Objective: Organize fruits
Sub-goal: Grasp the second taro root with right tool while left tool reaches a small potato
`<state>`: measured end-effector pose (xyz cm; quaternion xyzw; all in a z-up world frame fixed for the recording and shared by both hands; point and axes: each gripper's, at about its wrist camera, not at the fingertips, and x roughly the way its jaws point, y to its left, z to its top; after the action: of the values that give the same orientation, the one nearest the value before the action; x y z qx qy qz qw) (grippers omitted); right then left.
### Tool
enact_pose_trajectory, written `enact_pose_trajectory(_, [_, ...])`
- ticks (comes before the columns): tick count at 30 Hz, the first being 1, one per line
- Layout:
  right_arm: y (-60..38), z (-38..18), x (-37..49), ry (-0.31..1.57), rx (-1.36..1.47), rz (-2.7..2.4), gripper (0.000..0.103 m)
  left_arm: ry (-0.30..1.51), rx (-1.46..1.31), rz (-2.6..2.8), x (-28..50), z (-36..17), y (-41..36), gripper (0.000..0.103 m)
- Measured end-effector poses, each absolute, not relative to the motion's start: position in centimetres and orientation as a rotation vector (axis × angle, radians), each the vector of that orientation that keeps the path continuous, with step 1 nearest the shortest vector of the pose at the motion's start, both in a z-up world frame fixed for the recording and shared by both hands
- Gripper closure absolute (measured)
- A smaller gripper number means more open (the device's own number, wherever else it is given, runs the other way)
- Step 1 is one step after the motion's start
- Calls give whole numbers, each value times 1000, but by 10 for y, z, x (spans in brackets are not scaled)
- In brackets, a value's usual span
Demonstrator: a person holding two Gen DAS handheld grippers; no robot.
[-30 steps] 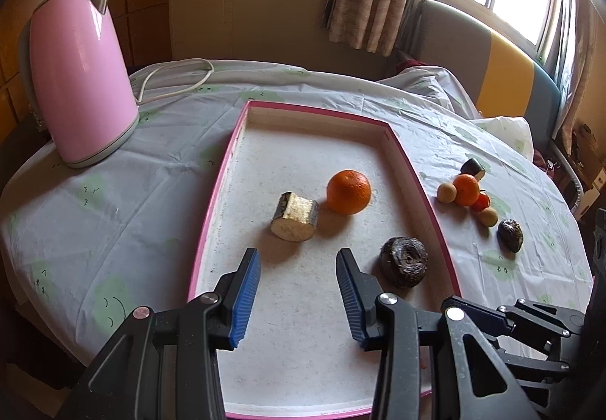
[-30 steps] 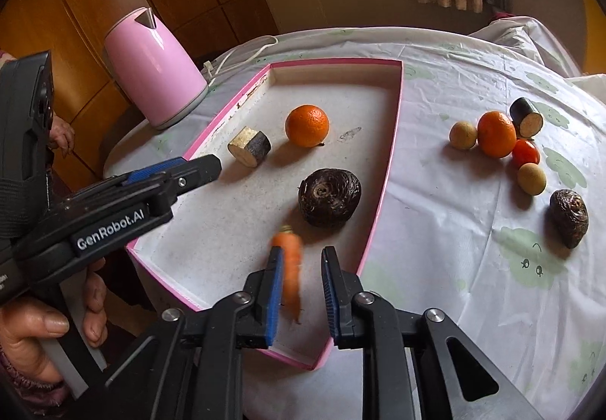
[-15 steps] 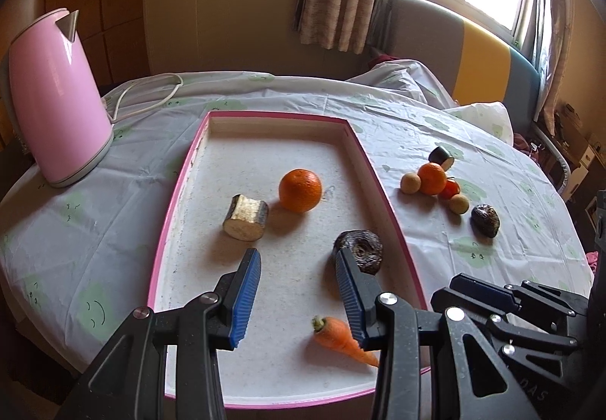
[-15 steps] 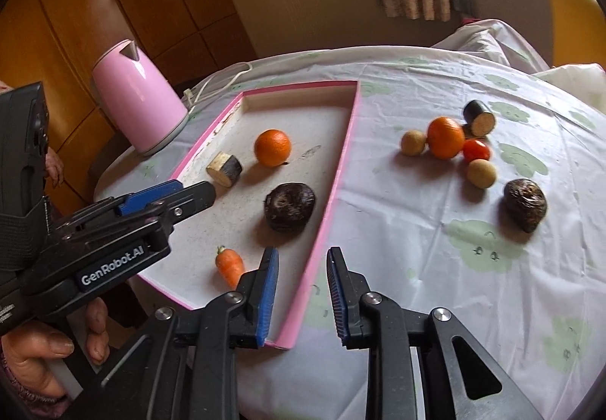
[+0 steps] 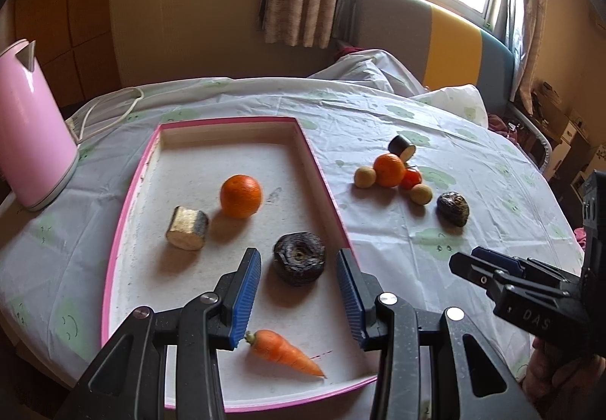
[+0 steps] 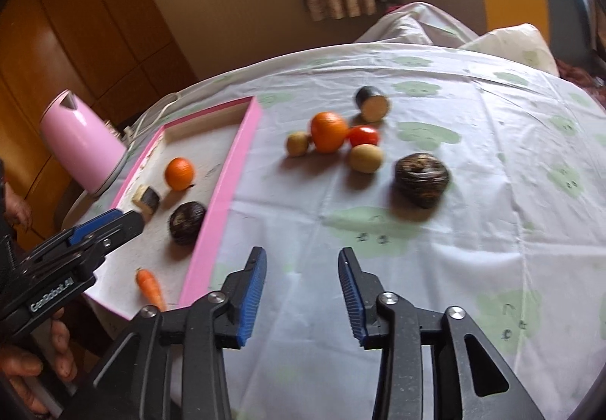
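A pink-rimmed tray (image 5: 125,208) (image 6: 227,192) holds an orange (image 5: 241,195), a cut yellowish chunk (image 5: 187,227), a dark round fruit (image 5: 299,258) and a carrot (image 5: 282,351) (image 6: 149,283). On the cloth to its right lie an orange (image 6: 328,131), a tomato (image 6: 363,135), two small tan fruits (image 6: 365,158), a dark cut piece (image 6: 372,103) and a dark round fruit (image 6: 421,179). My left gripper (image 5: 299,295) is open over the tray's near end. My right gripper (image 6: 302,295) is open and empty above the cloth, right of the tray.
A pink kettle (image 5: 30,124) (image 6: 81,147) with a white cord stands left of the tray. The round table has a white cloth (image 6: 492,230). A sofa and window lie beyond the table's far side.
My right gripper let go of the carrot in the tray, opened wider and moved right over the cloth. The left gripper's view shifted right.
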<state>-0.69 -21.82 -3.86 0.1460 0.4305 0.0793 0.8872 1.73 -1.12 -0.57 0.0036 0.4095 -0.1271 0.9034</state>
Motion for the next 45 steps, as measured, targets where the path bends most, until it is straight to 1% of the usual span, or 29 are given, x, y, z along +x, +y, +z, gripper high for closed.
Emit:
enact_pose_trajectory(2, [-232, -41, -7, 894, 322, 122, 54, 851, 10, -280, 18, -6, -17, 61])
enact_pose_trajectory(4, [-245, -44, -7, 893, 340, 77, 47, 855, 11, -298, 19, -6, -22, 61])
enact_pose_trajectory(6, [-257, -47, -6, 893, 355, 39, 42, 859, 11, -319, 20, -5, -29, 61])
enact_pose_trajectory(17, [-270, -56, 36, 900, 289, -21, 42, 874, 63, -409, 23, -6, -60, 61])
enact_pose_trajectory(24, [-271, -67, 60, 930, 248, -18, 42, 886, 39, -430, 36, -7, -71, 61])
enact_pose_trajectory(26, [-272, -69, 61, 927, 258, -18, 43, 885, 39, -436, 38, -7, -75, 61])
enact_pose_trajectory(28, [-273, -69, 61, 918, 258, -15, 53, 892, 44, -444, 41, -9, -80, 61])
enact_pose_trajectory(29, [-272, -68, 61, 917, 256, -14, 54, 897, 41, -450, 42, -10, -82, 62])
enact_pose_trajectory(30, [-272, -68, 61, 915, 253, -14, 54, 903, 38, -454, 44, -11, -83, 64])
enact_pose_trajectory(35, [-279, -68, 53, 910, 264, -41, 55, 920, 23, -499, 52, -12, -95, 67])
enact_pose_trajectory(45, [-292, -69, 38, 897, 270, -84, 55, 986, -20, -523, 72, -26, -121, 67])
